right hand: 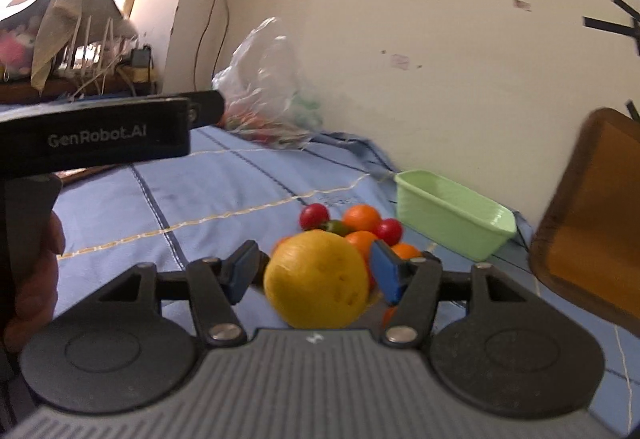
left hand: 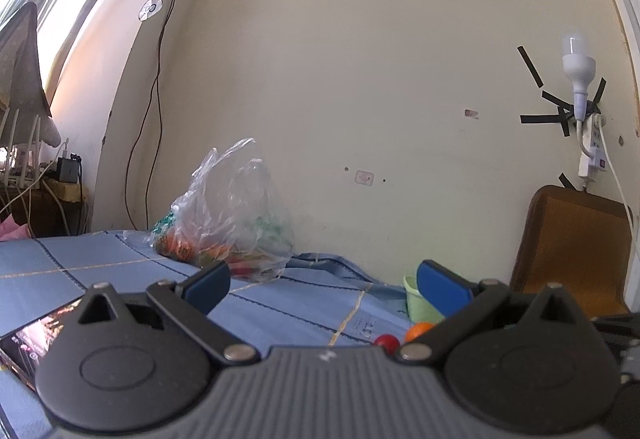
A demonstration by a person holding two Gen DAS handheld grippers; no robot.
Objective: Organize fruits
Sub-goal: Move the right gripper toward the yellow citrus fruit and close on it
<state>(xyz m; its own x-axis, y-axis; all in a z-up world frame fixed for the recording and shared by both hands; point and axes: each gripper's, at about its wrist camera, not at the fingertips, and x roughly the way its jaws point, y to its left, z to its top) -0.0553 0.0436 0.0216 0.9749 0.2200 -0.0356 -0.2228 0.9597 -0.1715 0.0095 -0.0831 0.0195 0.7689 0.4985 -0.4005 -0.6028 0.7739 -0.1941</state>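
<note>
Holding: right gripper [right hand: 316, 275] seems clamped on yellow lemon [right hand: 316, 279].
Left gripper [left hand: 320, 285]: wide open, empty.
Behind lemon: oranges [right hand: 362, 217], cherry tomatoes [right hand: 314, 216], green tub [right hand: 452, 215].

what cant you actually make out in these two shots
- Plastic bag contents: both views, crinkled film blurs them; only orange, red and green patches.
- Green tub inside: right wrist view, near wall hides it; left wrist view, a finger covers it.
- Fruit pile: yellow fruit and right gripper hide the nearer pieces.
- Whether the pads press the yellow fruit: the contact is not visible.
- Phone screen: left wrist view, cut off and blurred.
</note>
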